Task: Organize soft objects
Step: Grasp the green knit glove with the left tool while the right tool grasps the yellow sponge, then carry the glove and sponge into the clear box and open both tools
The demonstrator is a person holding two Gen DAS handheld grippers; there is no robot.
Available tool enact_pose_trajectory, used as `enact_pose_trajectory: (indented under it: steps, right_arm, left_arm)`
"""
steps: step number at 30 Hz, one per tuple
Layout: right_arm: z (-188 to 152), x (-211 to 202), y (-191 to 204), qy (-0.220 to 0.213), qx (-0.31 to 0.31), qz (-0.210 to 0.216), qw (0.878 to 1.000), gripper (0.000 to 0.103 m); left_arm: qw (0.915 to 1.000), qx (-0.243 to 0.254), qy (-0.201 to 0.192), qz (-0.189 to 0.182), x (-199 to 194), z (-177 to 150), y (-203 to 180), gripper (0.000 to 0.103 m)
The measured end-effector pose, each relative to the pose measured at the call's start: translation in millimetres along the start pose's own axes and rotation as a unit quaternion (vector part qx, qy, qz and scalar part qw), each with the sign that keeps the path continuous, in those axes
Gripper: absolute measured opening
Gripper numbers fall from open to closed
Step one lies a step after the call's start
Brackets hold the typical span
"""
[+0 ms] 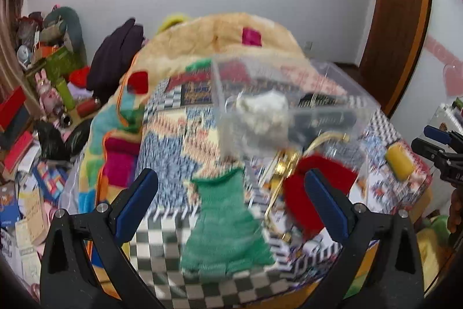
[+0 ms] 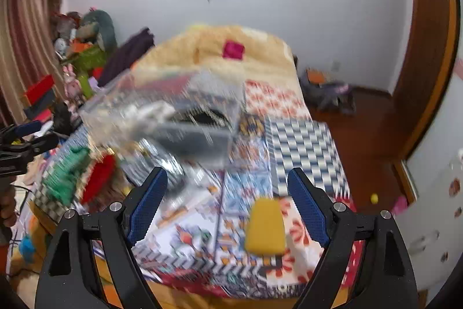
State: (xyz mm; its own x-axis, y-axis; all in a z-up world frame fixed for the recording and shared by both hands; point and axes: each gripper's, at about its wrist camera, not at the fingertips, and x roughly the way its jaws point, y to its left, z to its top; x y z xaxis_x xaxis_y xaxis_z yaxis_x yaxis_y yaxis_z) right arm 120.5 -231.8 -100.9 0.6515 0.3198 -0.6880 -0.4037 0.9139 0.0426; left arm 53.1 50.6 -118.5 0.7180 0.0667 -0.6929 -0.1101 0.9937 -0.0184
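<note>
A green knitted cloth (image 1: 225,222) lies on the patterned bedspread (image 1: 173,146) between the fingers of my left gripper (image 1: 231,201), which is open and empty above it. A red knitted piece (image 1: 312,187) lies to its right. A clear plastic box (image 1: 283,106) behind them holds a white soft item (image 1: 260,112) and a dark one. A yellow sponge (image 2: 264,226) lies between the fingers of my right gripper (image 2: 228,201), which is open and empty. The sponge (image 1: 400,162), the green cloth (image 2: 65,178), the red piece (image 2: 99,178) and the box (image 2: 173,118) show in both views.
A plush beige blanket (image 1: 225,34) covers the far end of the bed. Clutter of boxes, toys and bags (image 1: 49,71) fills the floor at the left. A wooden door (image 2: 428,62) stands at the right. A gold-coloured strap (image 1: 283,164) lies by the red piece.
</note>
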Motion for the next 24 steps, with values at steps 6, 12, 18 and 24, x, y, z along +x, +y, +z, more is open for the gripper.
enact_pose_trajectory:
  steps: [6, 12, 18, 24]
  right_arm:
    - [-31, 21, -19, 0.05, 0.023, -0.016, 0.998, 0.083]
    - [-43, 37, -31, 0.08, 0.047, -0.013, 0.996, 0.059]
    - [-46, 30, -29, 0.071, 0.05, -0.004, 0.996, 0.032]
    - [-38, 16, -20, 0.044, 0.045, 0.008, 0.998, 0.03]
  left_arm:
    - [0.9993, -0.01, 0.035, 0.005, 15, -28, 7, 0.102]
    - [0.999, -0.01, 0.043, 0.007, 20, -44, 7, 0.102]
    - [0.9989, -0.005, 0.047, -0.007, 23, -46, 6, 0.07]
    - [0.9991, -0.002, 0.039, -0.018, 19, -45, 8, 0.039]
